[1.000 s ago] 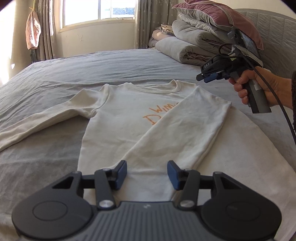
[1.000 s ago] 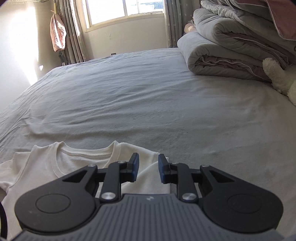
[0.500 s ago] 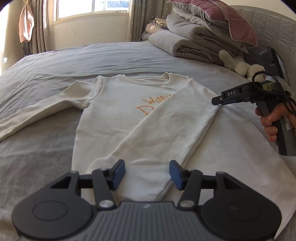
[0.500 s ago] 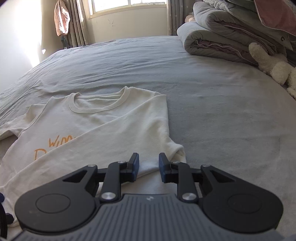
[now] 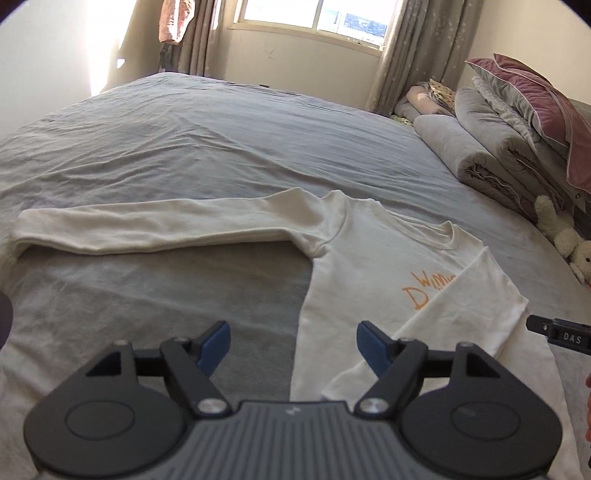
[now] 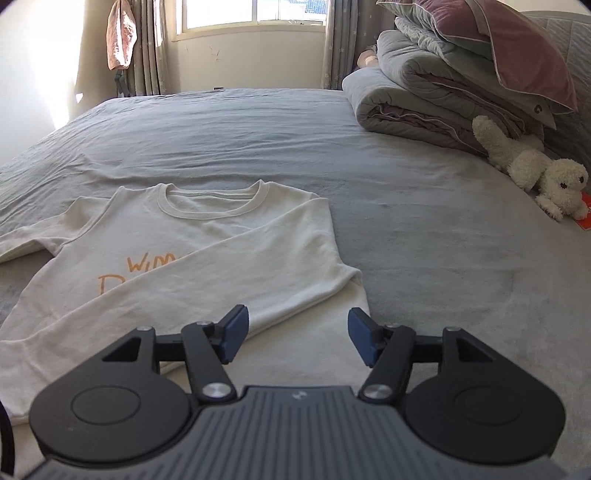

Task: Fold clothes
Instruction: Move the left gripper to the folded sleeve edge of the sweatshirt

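A cream long-sleeved shirt (image 5: 373, 266) (image 6: 207, 258) with orange lettering lies flat on the grey bed. Its right sleeve (image 6: 229, 284) is folded diagonally across the chest and covers part of the lettering. The other sleeve (image 5: 147, 229) stretches straight out to the left. My left gripper (image 5: 293, 341) is open and empty above the sheet at the shirt's left side edge. My right gripper (image 6: 298, 332) hovers open and empty over the shirt's right side, just below the folded shoulder. Its tip (image 5: 554, 332) shows at the right edge of the left wrist view.
Folded grey quilts and a mauve pillow (image 6: 461, 74) are stacked at the head of the bed (image 6: 424, 206), with a white plush toy (image 6: 532, 166) beside them. A window and curtains (image 5: 314, 22) stand beyond the far edge. Bare sheet lies left of the shirt.
Both grippers have opened wider. The left view has swung left, so the outstretched sleeve is now in full view. The right gripper has pulled back toward the shirt's lower right side.
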### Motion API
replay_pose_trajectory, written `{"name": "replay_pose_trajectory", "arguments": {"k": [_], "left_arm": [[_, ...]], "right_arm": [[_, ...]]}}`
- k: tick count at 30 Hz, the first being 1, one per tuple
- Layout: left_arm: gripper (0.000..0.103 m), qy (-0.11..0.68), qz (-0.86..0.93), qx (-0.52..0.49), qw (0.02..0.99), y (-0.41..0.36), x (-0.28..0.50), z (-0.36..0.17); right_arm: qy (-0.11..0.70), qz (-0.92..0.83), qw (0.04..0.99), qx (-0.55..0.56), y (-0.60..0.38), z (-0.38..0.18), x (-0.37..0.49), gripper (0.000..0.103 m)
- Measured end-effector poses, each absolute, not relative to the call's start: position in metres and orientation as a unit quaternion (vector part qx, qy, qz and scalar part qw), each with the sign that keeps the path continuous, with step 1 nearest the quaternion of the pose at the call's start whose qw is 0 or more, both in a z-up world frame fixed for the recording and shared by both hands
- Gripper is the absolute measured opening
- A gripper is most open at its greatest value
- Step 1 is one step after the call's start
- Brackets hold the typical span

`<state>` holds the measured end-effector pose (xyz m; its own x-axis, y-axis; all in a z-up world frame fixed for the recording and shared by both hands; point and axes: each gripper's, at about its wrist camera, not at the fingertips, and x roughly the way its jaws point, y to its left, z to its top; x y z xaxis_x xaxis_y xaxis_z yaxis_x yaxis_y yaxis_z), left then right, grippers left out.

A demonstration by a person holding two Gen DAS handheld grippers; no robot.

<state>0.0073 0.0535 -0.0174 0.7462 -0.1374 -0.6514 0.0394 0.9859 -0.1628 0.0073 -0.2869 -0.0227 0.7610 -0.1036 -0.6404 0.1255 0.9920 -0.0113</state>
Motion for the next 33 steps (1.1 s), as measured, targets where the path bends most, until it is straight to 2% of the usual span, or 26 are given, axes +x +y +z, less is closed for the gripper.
{"name": "replay_pose_trajectory", "arguments": {"k": [2, 7, 9, 11, 18, 27, 33], "left_arm": [[0.083, 0.35, -0.017, -0.06, 0.935, 0.062, 0.013, -0.018], [0.09, 0.344, 0.055, -0.051, 0.936, 0.078, 0.032, -0.023], [0.094, 0.342, 0.082, -0.05, 0.935, 0.084, 0.039, -0.026], [0.096, 0.342, 0.114, -0.054, 0.931, 0.091, 0.047, -0.03], [0.102, 0.33, 0.19, -0.091, 0.92, 0.119, 0.073, -0.037], [0.102, 0.333, 0.268, -0.153, 0.891, 0.152, 0.101, -0.053], [0.102, 0.312, 0.296, -0.148, 0.89, 0.156, 0.114, -0.057]], "right_arm": [[0.348, -0.059, 0.936, 0.007, -0.282, -0.02, 0.009, 0.077], [0.359, -0.04, 0.933, -0.012, -0.27, -0.014, 0.011, 0.082], [0.352, -0.025, 0.936, -0.02, -0.266, -0.011, 0.008, 0.095], [0.342, -0.016, 0.939, -0.026, -0.263, -0.009, 0.006, 0.102], [0.341, -0.02, 0.939, -0.032, -0.257, -0.007, 0.01, 0.103], [0.357, -0.024, 0.932, -0.049, -0.255, -0.011, 0.01, 0.103], [0.361, -0.026, 0.931, -0.05, -0.256, -0.013, 0.011, 0.103]]}}
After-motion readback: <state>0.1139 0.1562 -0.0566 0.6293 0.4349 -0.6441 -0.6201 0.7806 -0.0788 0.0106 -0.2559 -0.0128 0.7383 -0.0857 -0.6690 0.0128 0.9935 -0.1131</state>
